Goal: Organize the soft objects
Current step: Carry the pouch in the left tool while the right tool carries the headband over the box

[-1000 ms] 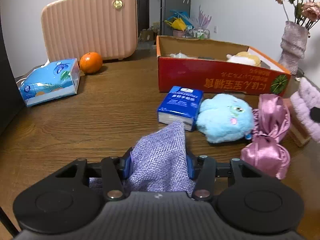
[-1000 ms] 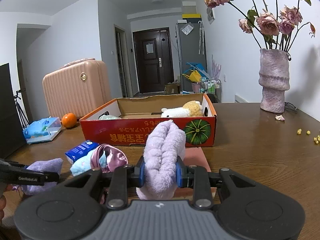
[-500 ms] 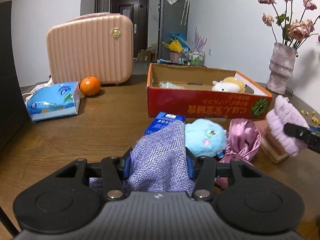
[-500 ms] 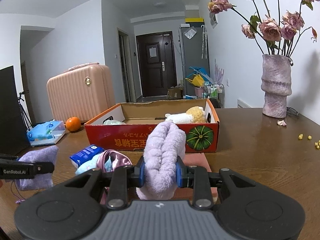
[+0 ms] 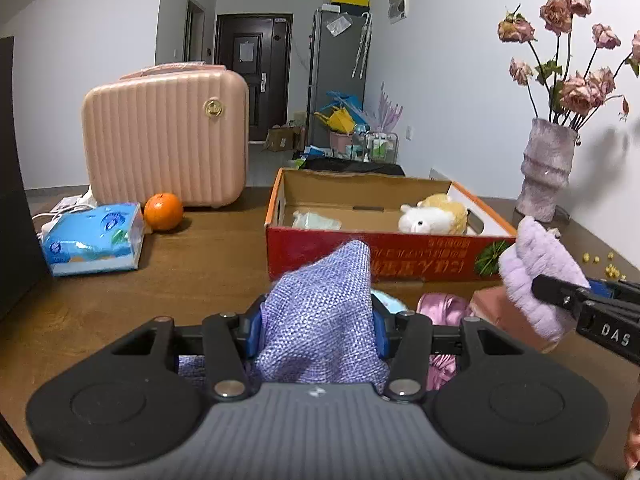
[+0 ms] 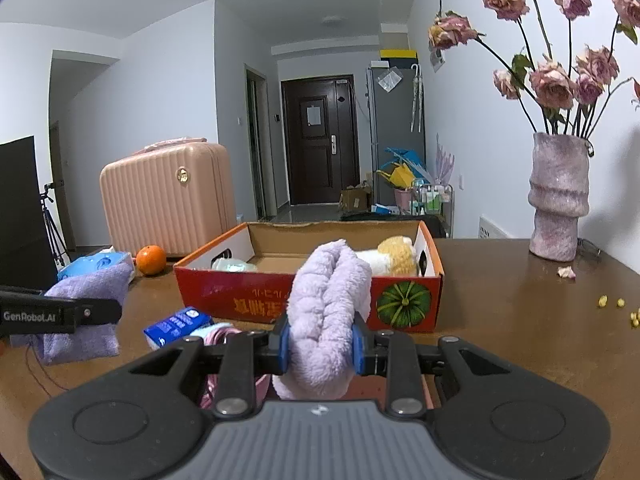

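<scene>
We see our left gripper clamped on a lilac woven pouch above the bench. Ahead sits the red cardboard box holding a plush sheep. At right, our right gripper pinches a fluffy lilac cloth.

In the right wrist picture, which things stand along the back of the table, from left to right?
Tissue pack → orange → pink suitcase → red cardboard box → vase of dried roses.
</scene>
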Motion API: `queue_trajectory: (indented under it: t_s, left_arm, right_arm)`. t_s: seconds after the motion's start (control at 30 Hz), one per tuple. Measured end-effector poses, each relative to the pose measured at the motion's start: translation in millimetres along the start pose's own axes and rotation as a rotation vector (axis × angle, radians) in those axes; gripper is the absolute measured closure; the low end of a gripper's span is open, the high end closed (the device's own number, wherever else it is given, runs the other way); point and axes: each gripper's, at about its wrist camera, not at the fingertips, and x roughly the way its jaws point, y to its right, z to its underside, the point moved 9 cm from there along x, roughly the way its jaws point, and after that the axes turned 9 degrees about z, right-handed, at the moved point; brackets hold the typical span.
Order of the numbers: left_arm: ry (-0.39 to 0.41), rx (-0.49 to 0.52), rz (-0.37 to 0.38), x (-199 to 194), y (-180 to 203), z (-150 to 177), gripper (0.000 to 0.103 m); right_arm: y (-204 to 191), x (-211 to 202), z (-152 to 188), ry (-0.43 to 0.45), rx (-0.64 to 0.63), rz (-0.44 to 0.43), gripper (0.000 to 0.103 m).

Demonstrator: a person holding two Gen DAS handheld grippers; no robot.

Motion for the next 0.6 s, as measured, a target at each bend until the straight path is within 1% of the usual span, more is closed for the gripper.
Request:
queue_trajectory:
  t_s: [0.3, 0.6]
  left_arm:
    - [0.046, -0.008, 0.009, 4.8, 11.5, -24.9, 0.053]
    - [0.077, -0.025, 0.006, 18.1, 16.8, -45.5, 0.053]
  right_arm:
    - [-6.7, 7.2, -22.4, 0.044, -0.018, -0.003, 0.075]
    - [-12.9, 23.4, -42.0, 0.079, -0.024, -0.011, 0.075]
